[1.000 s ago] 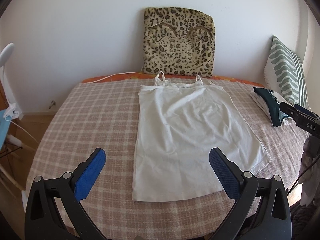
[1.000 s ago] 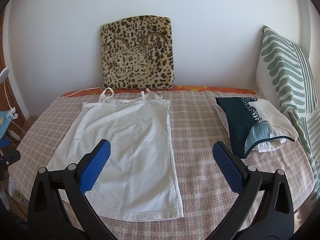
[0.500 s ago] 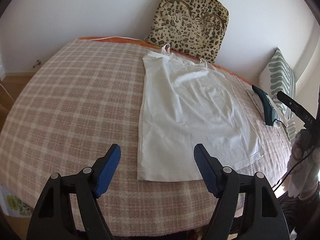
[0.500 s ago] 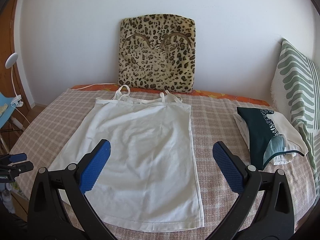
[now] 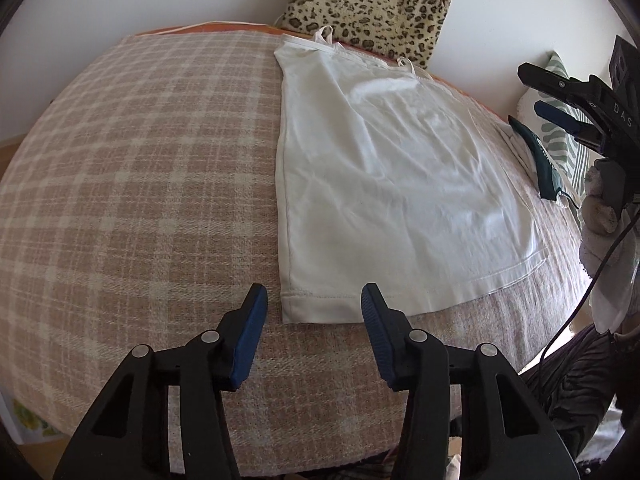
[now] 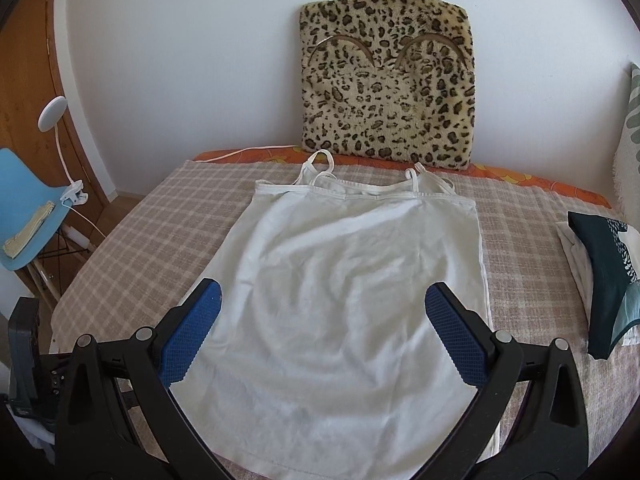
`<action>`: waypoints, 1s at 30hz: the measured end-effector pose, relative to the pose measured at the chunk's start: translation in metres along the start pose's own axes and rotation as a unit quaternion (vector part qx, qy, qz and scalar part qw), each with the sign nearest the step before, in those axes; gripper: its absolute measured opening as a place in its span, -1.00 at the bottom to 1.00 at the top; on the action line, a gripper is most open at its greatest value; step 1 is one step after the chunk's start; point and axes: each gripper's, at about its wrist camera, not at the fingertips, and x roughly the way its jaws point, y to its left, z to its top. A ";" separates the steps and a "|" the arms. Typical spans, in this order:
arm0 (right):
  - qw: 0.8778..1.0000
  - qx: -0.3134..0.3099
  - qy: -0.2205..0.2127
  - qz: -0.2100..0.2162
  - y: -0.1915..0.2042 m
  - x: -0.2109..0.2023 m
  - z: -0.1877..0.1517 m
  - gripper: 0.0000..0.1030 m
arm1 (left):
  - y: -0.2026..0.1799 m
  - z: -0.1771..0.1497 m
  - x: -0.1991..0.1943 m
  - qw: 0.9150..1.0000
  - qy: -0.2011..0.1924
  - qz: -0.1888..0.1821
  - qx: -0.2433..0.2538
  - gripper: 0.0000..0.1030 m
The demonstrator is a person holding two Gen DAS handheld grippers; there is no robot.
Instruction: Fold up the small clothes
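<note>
A white camisole (image 5: 384,168) is lying flat on the plaid-covered bed (image 5: 132,168), its long axis running from the near hem to the straps at the far end, where a leopard-print cushion (image 6: 386,84) is leaning against the wall.

The left tongs (image 5: 314,308) are pointing down at the near-left hem corner (image 5: 316,306). Their blue pads are closing, with the corner sitting just ahead of the tips and framed between them, but the pads are not pressing on the cloth yet. The left pad is hanging over bare blanket just left of the side seam, and the right pad is over the hem. This left hand is judged the nearer one to a grasp.

The right tongs (image 6: 324,328) are standing wide apart over the lower middle of the camisole, holding nothing. The garment's right side seam (image 6: 486,276) is lying just to the right of the right pad, so the near-right corner is probably still off to that side.

A small stack of folded clothes (image 6: 600,276) is sitting well apart at the right of the bed. The fold has not begun; it likely turns on both near corners being pinched and carried toward the far straps.
</note>
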 end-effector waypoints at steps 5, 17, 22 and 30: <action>0.998 0.002 0.036 0.043 0.014 0.036 0.033 0.79 | 0.013 0.004 0.002 0.999 -0.020 -0.027 -0.029 -0.42; 0.981 -0.008 0.169 0.092 0.084 0.197 0.109 0.26 | 0.025 0.010 0.007 0.995 -0.021 -0.072 -0.071 -0.42; 0.976 -0.008 0.214 0.051 0.093 0.257 0.112 0.13 | 0.030 0.010 0.007 0.993 -0.023 -0.083 -0.080 -0.51; 0.972 -0.029 0.235 0.005 0.107 0.314 0.118 0.12 | 0.038 0.010 0.008 0.990 -0.020 -0.100 -0.097 -0.55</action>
